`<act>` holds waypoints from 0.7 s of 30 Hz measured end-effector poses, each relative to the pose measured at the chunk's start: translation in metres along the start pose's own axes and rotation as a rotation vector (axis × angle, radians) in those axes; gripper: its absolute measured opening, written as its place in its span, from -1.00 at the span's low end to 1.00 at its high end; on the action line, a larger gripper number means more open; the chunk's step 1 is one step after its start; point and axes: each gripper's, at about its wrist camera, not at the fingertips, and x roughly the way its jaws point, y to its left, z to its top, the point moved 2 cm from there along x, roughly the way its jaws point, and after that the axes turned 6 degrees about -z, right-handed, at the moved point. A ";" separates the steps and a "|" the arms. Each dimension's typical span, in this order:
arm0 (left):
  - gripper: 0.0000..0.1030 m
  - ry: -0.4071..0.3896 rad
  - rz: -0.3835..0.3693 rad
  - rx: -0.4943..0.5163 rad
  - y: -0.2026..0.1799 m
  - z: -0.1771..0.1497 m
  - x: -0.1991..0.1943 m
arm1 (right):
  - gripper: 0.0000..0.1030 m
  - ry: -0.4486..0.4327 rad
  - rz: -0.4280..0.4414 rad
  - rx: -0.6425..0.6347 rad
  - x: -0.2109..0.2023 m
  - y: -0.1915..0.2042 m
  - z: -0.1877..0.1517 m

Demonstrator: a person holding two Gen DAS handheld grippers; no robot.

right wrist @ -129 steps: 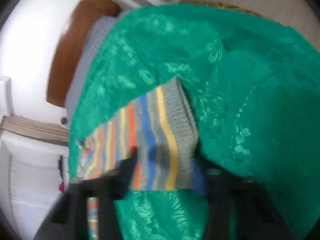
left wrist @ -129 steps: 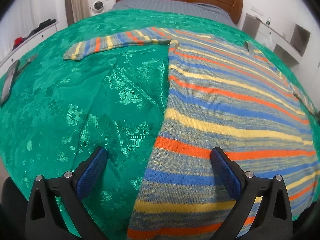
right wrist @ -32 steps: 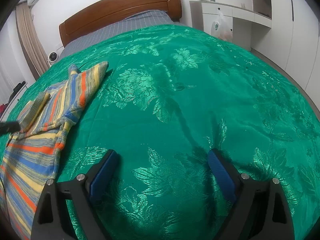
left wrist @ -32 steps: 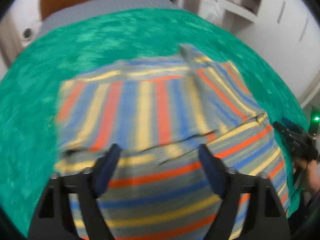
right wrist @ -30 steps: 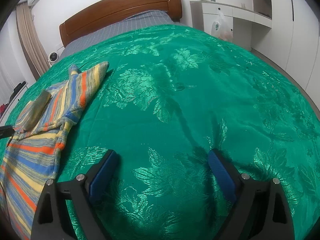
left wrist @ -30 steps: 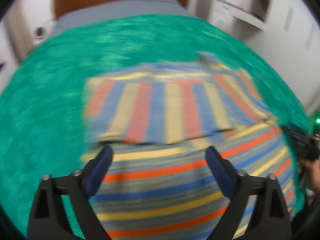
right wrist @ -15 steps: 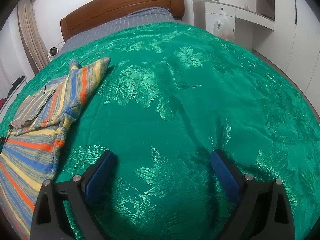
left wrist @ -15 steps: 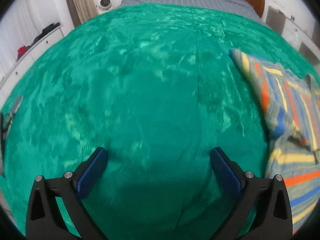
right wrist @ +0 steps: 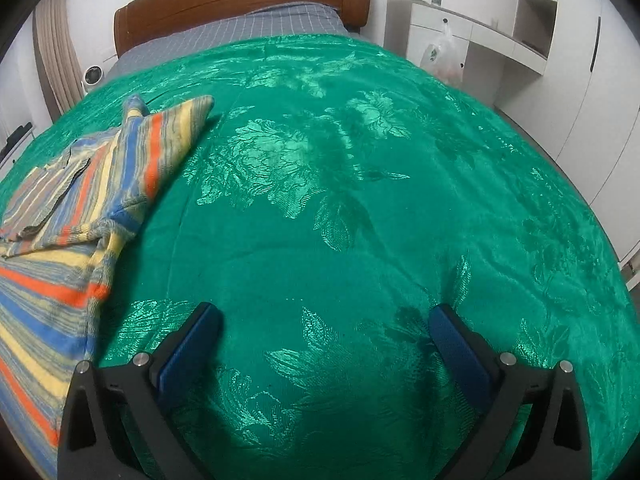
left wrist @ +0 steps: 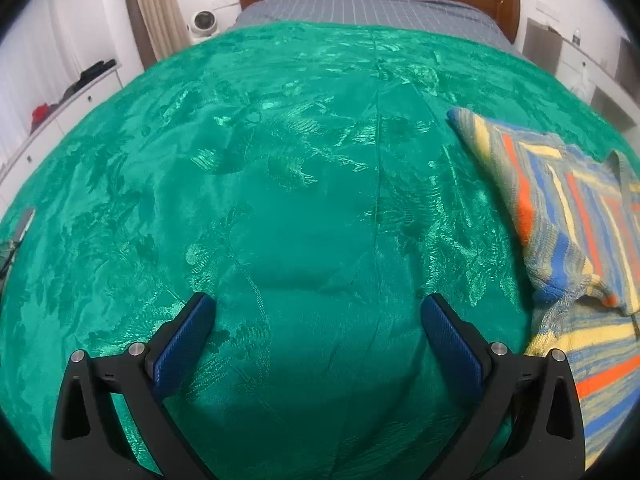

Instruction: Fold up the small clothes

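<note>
Both the left gripper and right gripper gape wide, holding nothing above the green bedspread, the striped sweater lying partly folded at that frame's right edge.

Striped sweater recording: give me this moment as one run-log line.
phase: between folds | striped sweater: sleeves folded in, on green bedspread | left gripper: open, empty | right gripper: open, empty | contact: none

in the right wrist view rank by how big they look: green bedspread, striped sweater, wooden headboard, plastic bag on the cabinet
1. green bedspread
2. striped sweater
3. wooden headboard, though it sits farther back, so fisheye shrinks it
4. plastic bag
</note>
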 end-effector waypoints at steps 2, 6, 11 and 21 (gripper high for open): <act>0.99 -0.002 0.001 0.001 -0.002 -0.001 0.000 | 1.00 -0.004 0.019 0.011 -0.002 -0.003 -0.001; 0.99 -0.002 0.002 0.001 -0.002 -0.001 0.000 | 1.00 -0.001 0.025 0.014 -0.002 -0.003 -0.001; 0.99 -0.003 0.002 0.001 -0.002 -0.001 0.000 | 1.00 -0.001 0.025 0.013 0.000 -0.004 -0.001; 0.99 -0.003 0.002 0.001 -0.002 -0.001 0.000 | 1.00 -0.002 0.025 0.014 -0.001 -0.004 -0.001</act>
